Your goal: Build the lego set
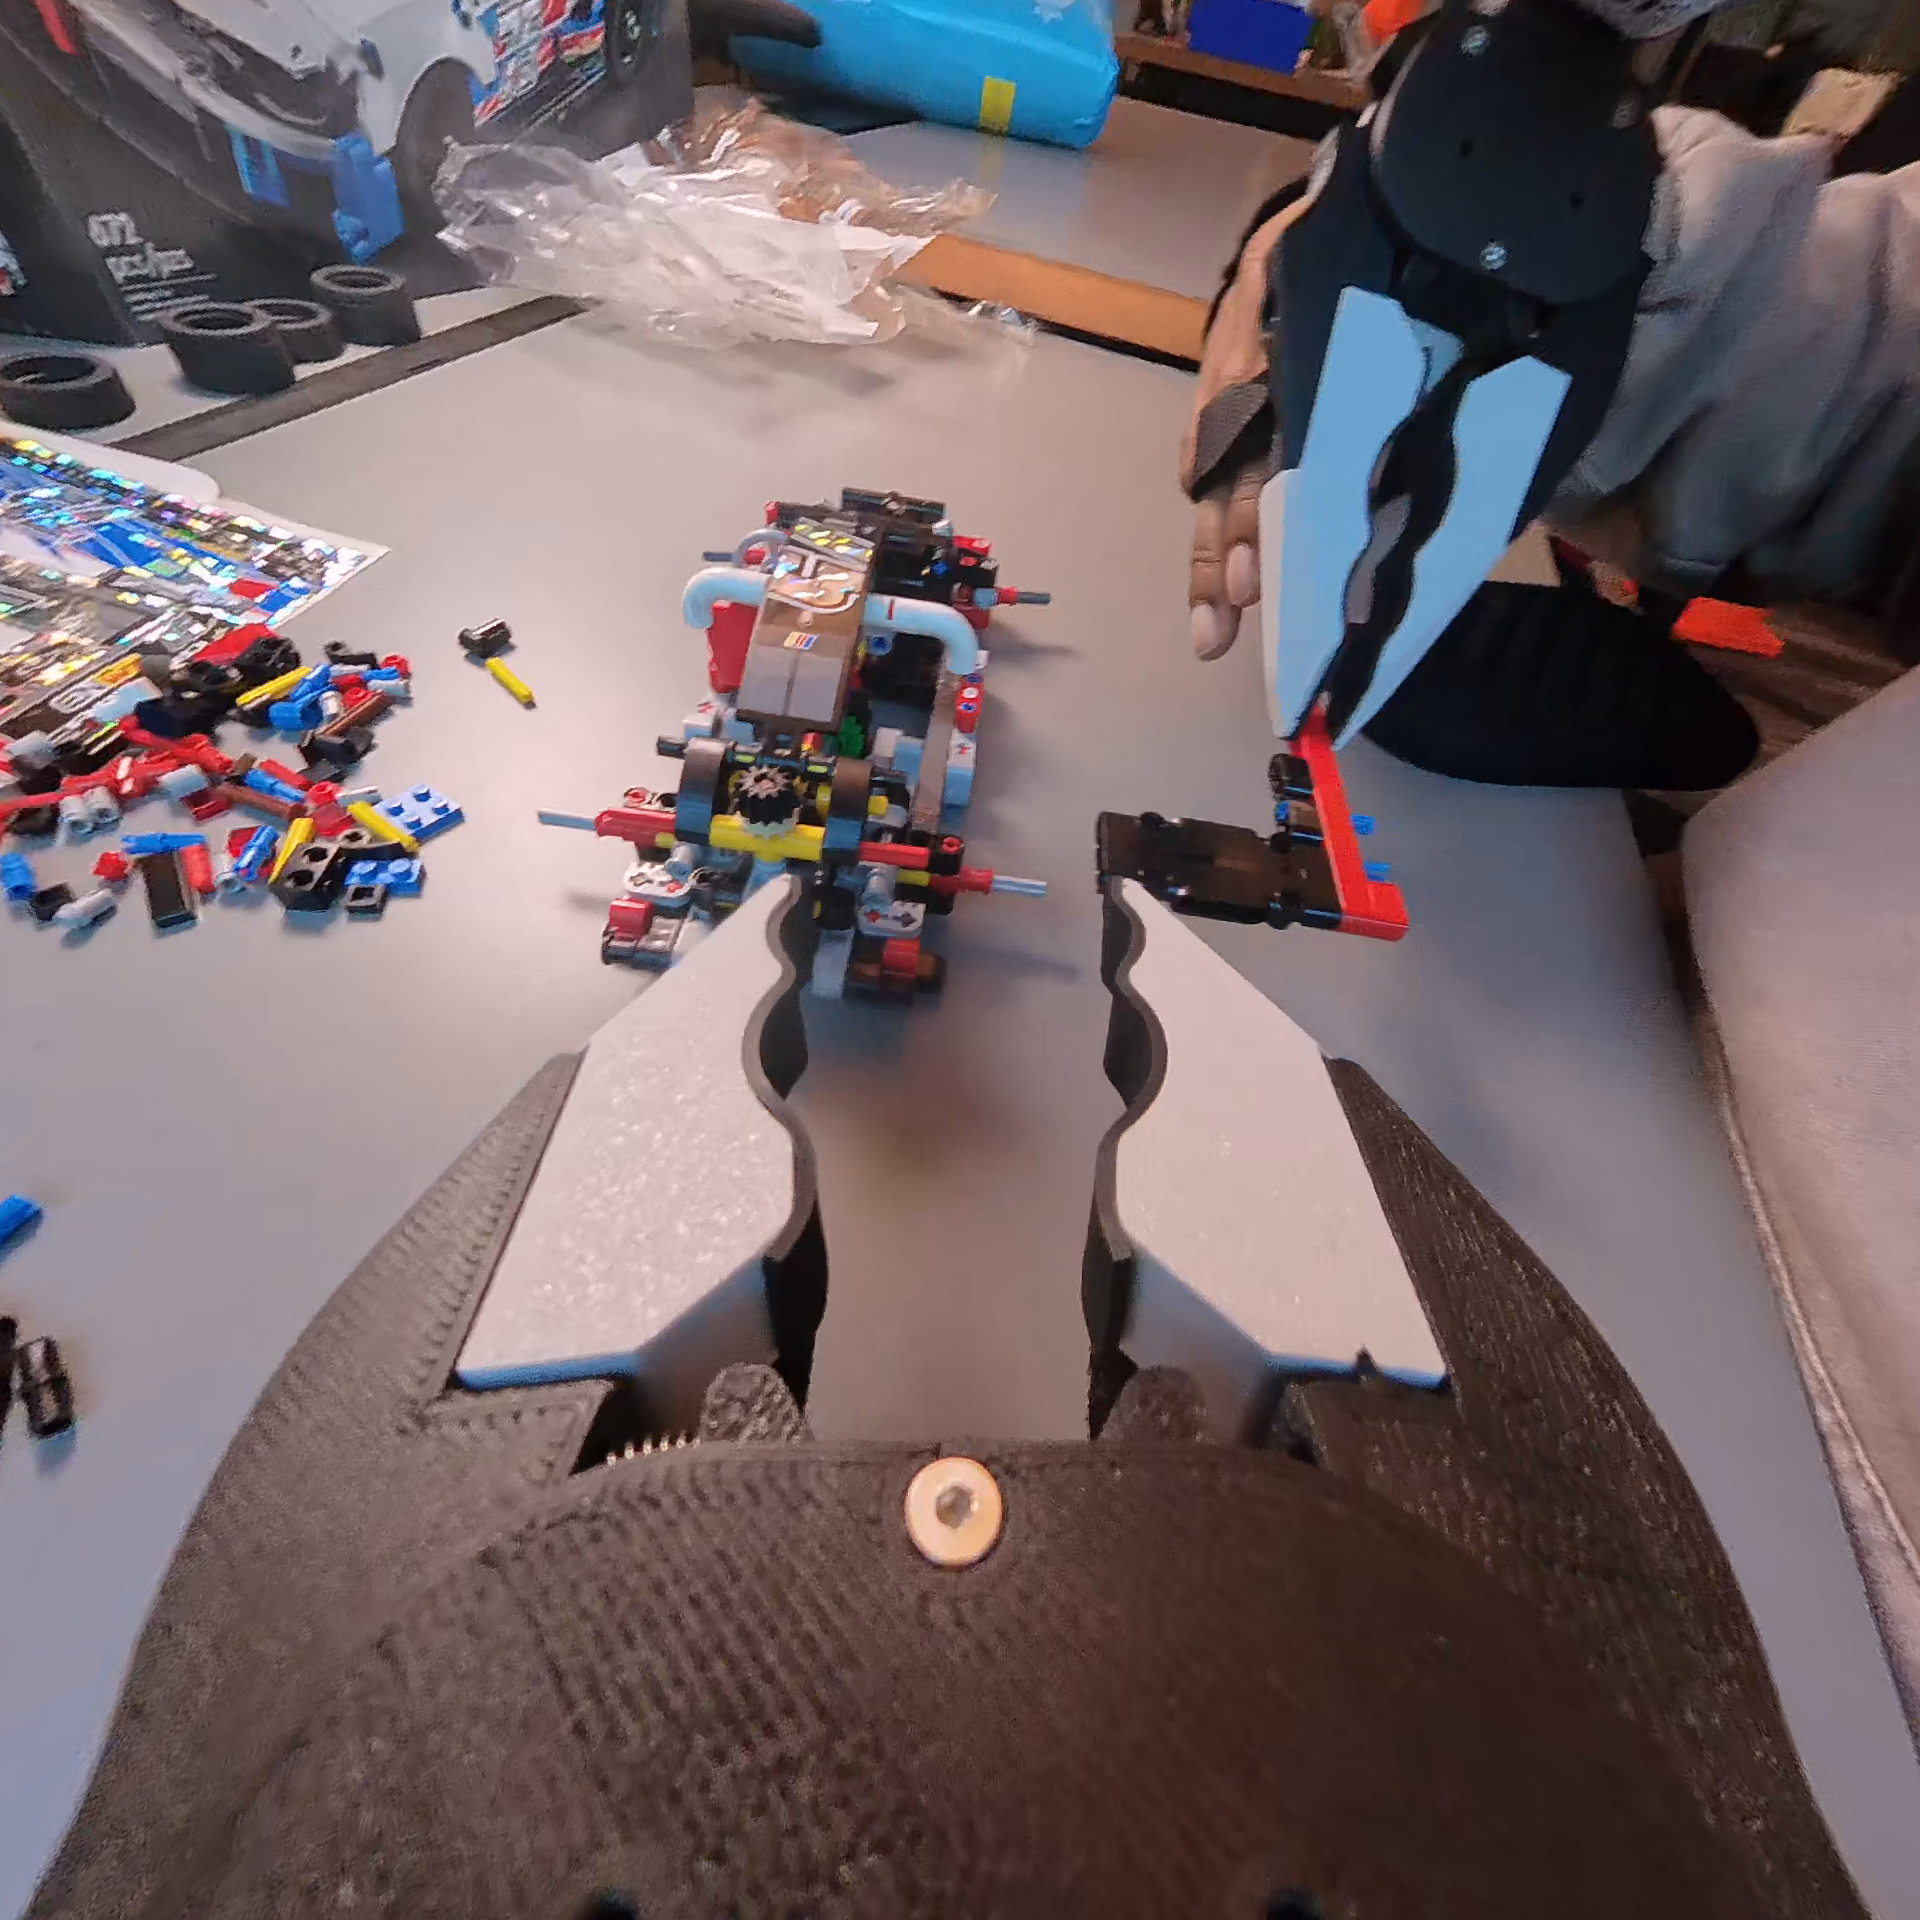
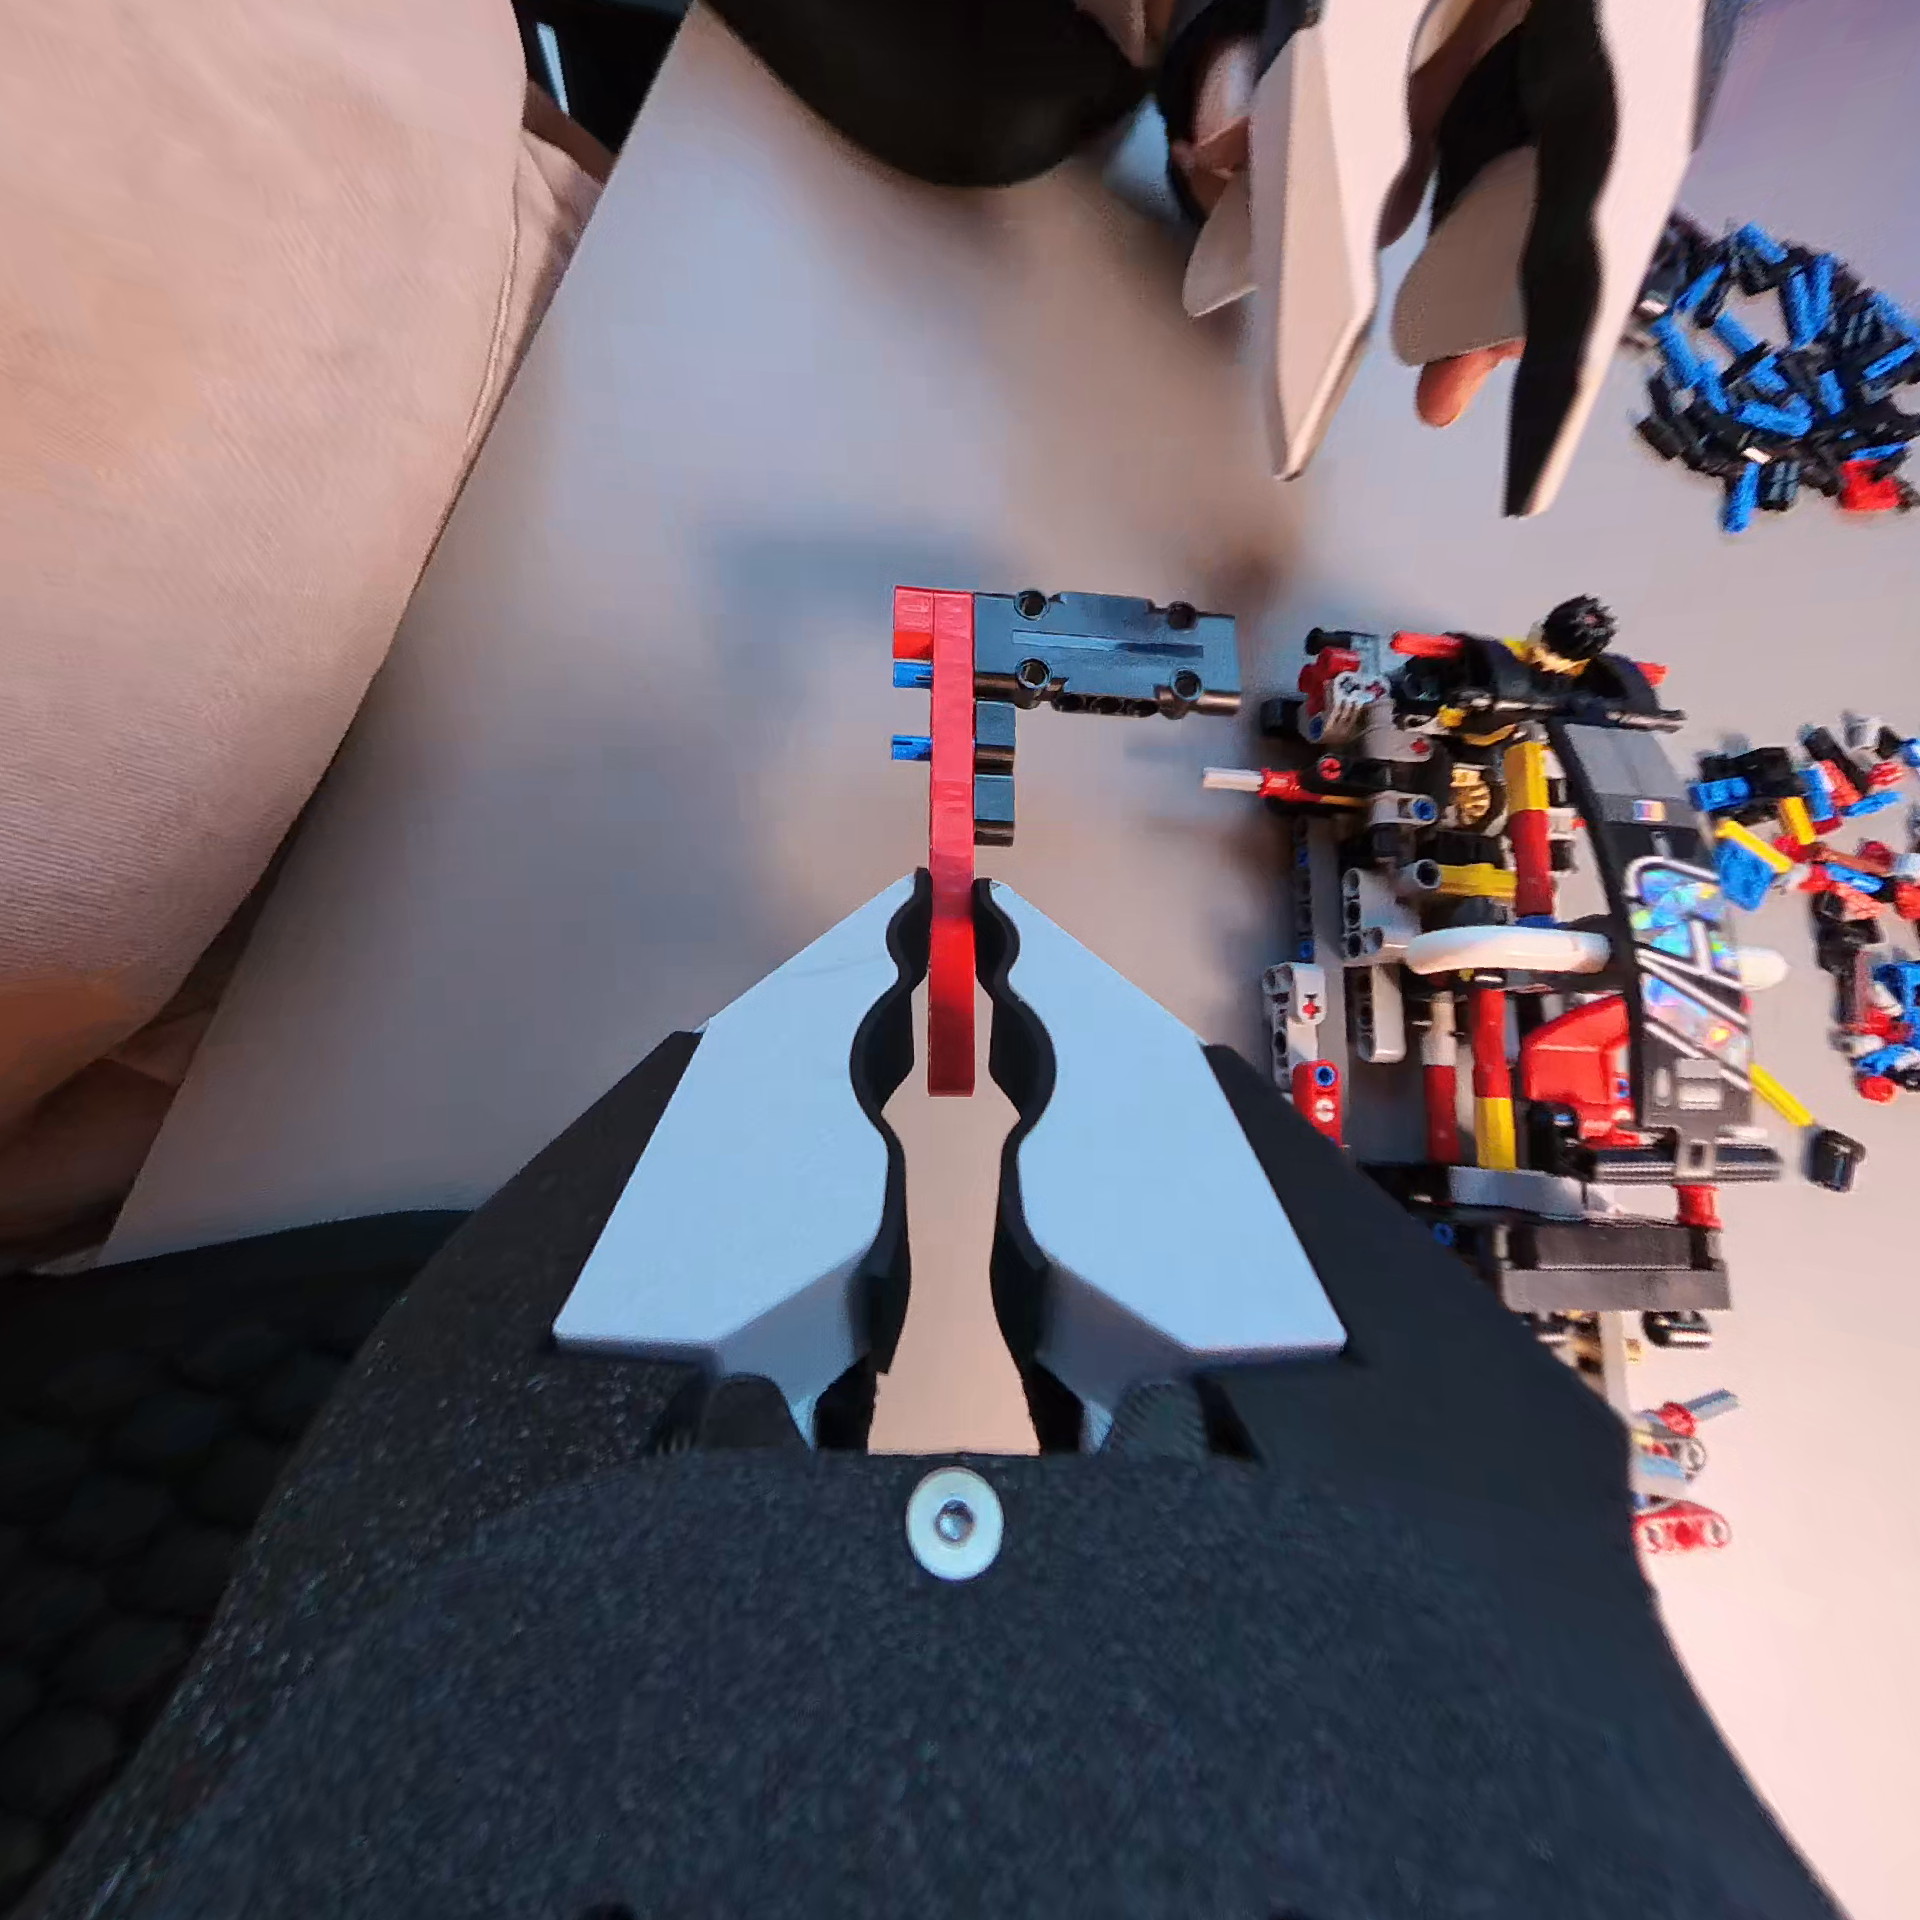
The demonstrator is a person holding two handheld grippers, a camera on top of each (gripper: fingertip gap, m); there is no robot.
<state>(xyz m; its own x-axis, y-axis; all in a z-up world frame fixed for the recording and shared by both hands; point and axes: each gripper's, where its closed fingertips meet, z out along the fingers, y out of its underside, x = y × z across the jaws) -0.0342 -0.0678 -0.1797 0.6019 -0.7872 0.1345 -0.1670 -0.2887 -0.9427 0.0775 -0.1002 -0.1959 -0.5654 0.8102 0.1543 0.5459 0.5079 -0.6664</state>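
Observation:
The partly built lego car chassis (image 1: 831, 748) stands on the grey table (image 1: 520, 1039); it also shows in the right wrist view (image 2: 1507, 935). My left gripper (image 1: 951, 904) is open and empty, with its fingertips just in front of the chassis' near end. My right gripper (image 2: 951, 883) is shut on the red beam (image 2: 951, 790) of a small sub-assembly with a black panel (image 2: 1101, 655) and blue pins. It holds this just above the table, right of the chassis. The right gripper (image 1: 1320, 727) and the sub-assembly (image 1: 1340, 831) also show in the left wrist view. The left gripper (image 2: 1408, 488) shows at the top right of the right wrist view.
A pile of loose red, blue and black pieces (image 1: 208, 779) lies left of the chassis, beside a shiny sticker sheet (image 1: 125, 540). Black tyres (image 1: 229, 343), the set's box (image 1: 208, 135) and crumpled plastic bags (image 1: 707, 239) lie at the back. A cushion (image 2: 208, 520) borders the table's edge.

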